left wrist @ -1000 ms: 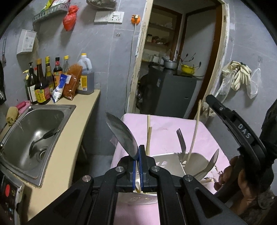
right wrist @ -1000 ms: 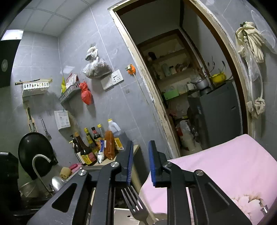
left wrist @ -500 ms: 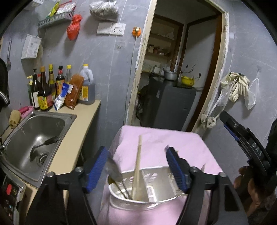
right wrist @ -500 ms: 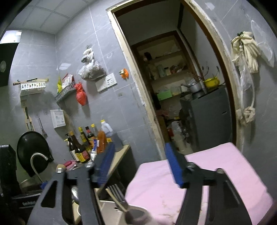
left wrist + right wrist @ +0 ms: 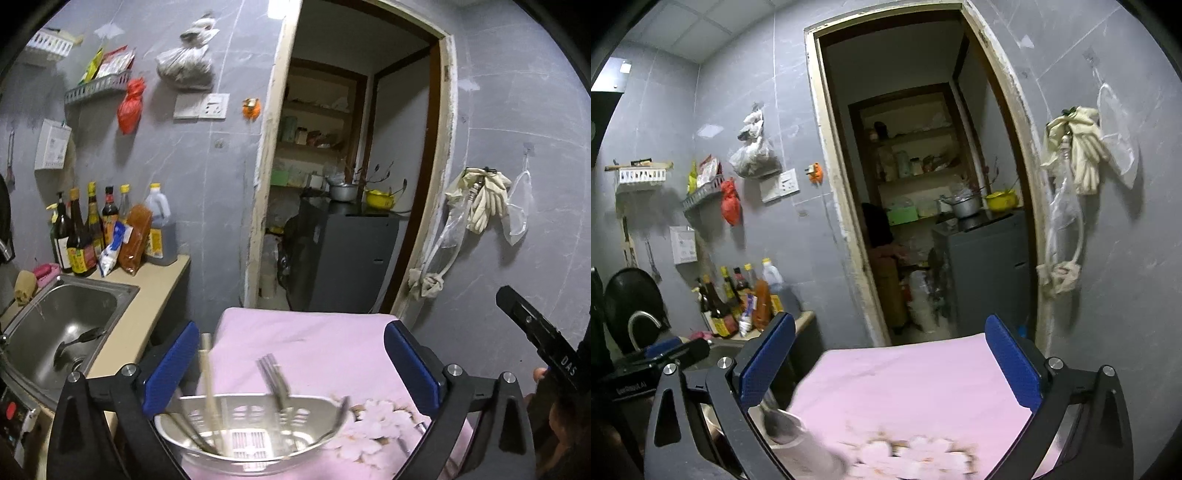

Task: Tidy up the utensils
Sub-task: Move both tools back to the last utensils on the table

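Jaws of left gripper [image 5: 291, 363] and right gripper [image 5: 892, 360], a second ago pinching spoon and fork [image 5: 275, 380], are opening with nothing between them, both utensils standing in holder [image 5: 251, 448] on pink cloth [image 5: 317, 347].

1. A shiny stainless steel sink [image 5: 70, 314] is seen beside a smooth, matt beige counter [image 5: 147, 310].
2. The table is covered by a soft pink cloth [image 5: 314, 343] printed with flowers.
3. The perforated utensil holder [image 5: 251, 432] looks like pale glossy plastic; the fork [image 5: 273, 376] is metal.
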`<state>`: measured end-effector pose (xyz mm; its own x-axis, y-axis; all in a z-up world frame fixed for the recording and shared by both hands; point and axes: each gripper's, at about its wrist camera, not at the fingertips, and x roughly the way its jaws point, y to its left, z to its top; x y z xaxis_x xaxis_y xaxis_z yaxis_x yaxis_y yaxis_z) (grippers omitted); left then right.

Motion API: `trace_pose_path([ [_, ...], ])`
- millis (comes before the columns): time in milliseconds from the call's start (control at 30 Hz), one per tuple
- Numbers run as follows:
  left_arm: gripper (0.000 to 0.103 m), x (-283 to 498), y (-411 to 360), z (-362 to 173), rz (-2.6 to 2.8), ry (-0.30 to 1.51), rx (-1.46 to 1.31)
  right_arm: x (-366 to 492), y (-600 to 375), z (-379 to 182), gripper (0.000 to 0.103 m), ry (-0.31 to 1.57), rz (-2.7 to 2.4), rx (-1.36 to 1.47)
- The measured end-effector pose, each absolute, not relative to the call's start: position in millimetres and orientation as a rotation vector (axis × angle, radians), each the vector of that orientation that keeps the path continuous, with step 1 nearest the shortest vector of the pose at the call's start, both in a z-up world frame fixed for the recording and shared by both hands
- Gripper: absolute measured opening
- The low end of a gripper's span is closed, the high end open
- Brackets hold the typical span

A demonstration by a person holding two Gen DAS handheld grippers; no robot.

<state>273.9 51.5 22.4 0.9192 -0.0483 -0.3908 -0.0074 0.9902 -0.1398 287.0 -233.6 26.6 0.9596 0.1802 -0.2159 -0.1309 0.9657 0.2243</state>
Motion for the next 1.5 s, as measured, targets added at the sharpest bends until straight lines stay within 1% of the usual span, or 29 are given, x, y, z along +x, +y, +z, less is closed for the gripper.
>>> trace_pose_path([
  [333,0.102,264.9,-27.4,3.9,-0.043,0.400,-0.074,286.9,-300.1,19.1,0.101,0.248,0.114,0.160],
  [667,0.102,260.8,-73.6,-48.3,-0.031,0.468,-0.103,286.8,-344.4,-24.1,0.101,0.334,0.096,0.141],
  [900,0.102,261.6,-85.9,-85.7,-0.001,0.510,-0.118,283.7,-348.1,-67.8,0.101,0.422,0.107,0.107],
  [1033,0.102,264.8,-89.9,-104.1,0.007,0.551,-0.113,284.0,-348.1,-100.8,0.101,0.511,0.132,0.097],
  [1233,0.101,271.9,-87.6,-131.5,-0.016,0.665,-0.153,289.4,-337.8,-141.0,0.101,0.644,0.212,0.055],
  [1433,0.101,279.5,-84.3,-154.3,-0.038,0.761,-0.188,296.1,-317.5,-169.8,0.101,0.733,0.291,0.002],
  [1467,0.101,280.4,-83.7,-157.8,-0.040,0.774,-0.195,297.3,-314.9,-172.9,0.099,0.744,0.299,-0.002],
  [1500,0.101,280.5,-83.2,-159.9,-0.041,0.782,-0.199,298.7,-312.6,-175.1,0.095,0.755,0.305,-0.007],
])
